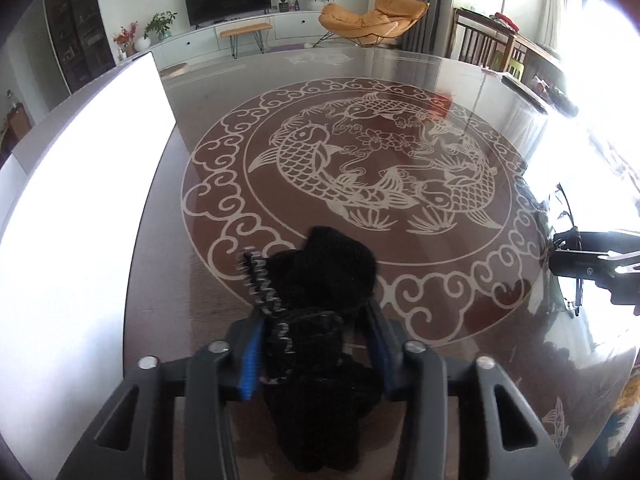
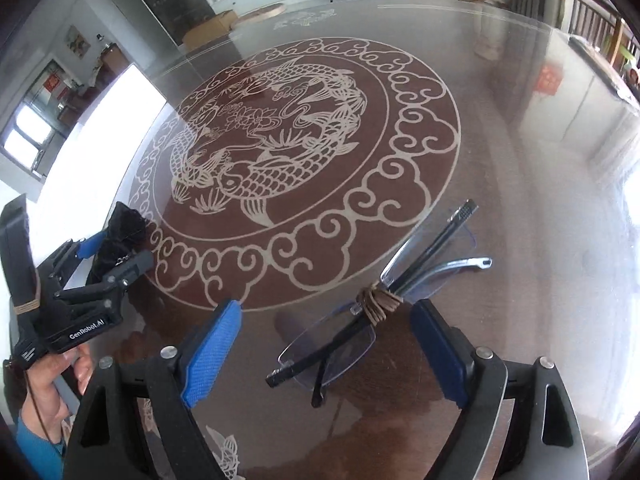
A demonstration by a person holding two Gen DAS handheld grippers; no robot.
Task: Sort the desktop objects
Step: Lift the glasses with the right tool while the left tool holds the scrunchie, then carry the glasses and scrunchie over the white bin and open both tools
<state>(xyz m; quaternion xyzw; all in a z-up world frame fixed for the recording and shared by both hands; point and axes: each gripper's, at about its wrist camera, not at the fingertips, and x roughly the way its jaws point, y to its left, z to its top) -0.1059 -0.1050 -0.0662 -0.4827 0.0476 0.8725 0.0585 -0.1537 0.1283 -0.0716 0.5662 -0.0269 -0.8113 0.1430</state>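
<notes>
1. On the glossy brown glass-topped table (image 2: 520, 160), the left gripper (image 1: 312, 344) is clamped on a soft black fabric bundle (image 1: 324, 276); it looks light and yielding.
2. Between the right gripper's (image 2: 324, 352) parted blue pads (image 2: 208, 356) lie untouched rimless glasses (image 2: 360, 332), likely fragile; grasp at the cord-wrapped bridge.

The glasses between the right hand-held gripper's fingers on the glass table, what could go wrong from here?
1. The glasses are rimless with thin lenses; the right hand-held gripper, not yet touching them, could crack a lens or bend an arm if it closes across them.
2. They lie on the slick glass table and could skid away.
3. The black pouch in the left hand-held gripper hangs loosely and might slip out.
</notes>
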